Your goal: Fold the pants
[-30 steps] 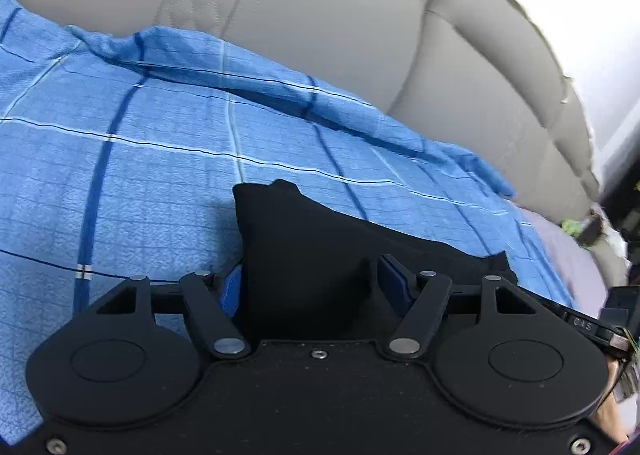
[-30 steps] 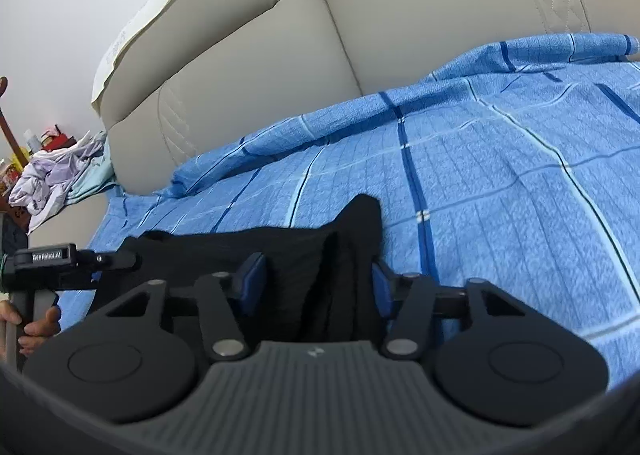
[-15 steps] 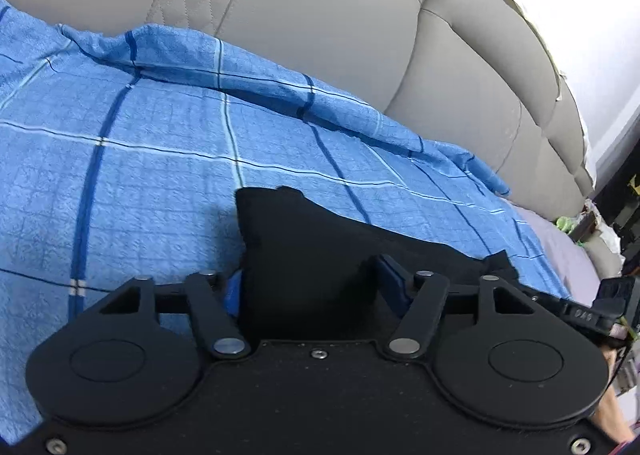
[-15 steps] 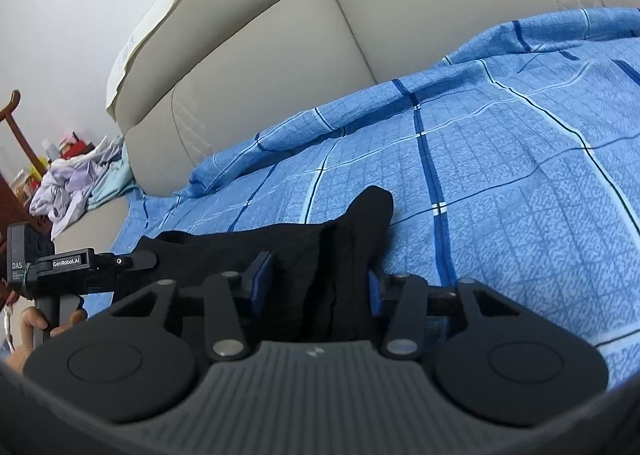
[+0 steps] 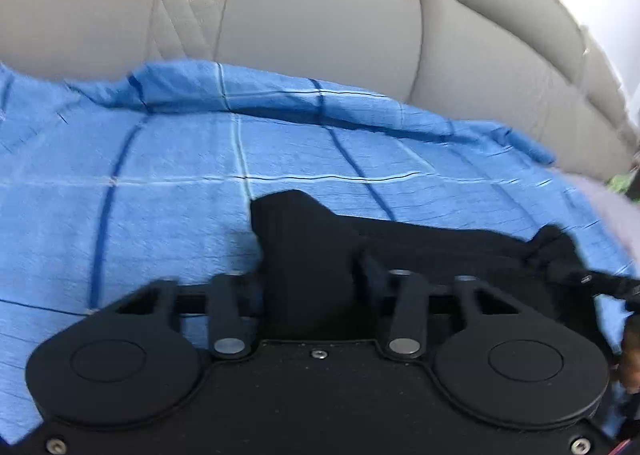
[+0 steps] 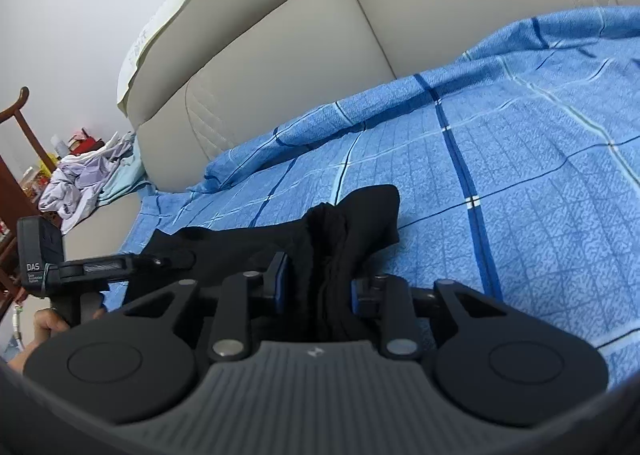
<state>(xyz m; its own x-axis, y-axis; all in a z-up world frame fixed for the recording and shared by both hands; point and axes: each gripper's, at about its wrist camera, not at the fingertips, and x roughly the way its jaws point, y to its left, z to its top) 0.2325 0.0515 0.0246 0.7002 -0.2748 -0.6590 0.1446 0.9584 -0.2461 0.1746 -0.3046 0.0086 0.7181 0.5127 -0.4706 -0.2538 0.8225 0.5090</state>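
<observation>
Both grippers closing on the black pants, 1 at each end of the near edge.

Left gripper (image 5: 308, 275) at 6 o'clock in its own view, jaws narrowing with a raised corner of the pants (image 5: 304, 247) between them; pads hidden behind the cloth, so firm contact not certain. Right gripper (image 6: 320, 279) likewise closing around a bunched ridge of the same pants (image 6: 344, 231), blue pad (image 6: 280, 275) close against the fabric. Pants lying flat on the blue checked sheet (image 5: 160, 175), in front of the grey sofa back (image 5: 300, 7). Long axis stretched from one tool to the other: toward 3 o'clock from the left, toward 9 o'clock from the right. Each hand nearest its own end, so probably a paired lift and carry toward 12 o'clock to lay the fold.
</observation>
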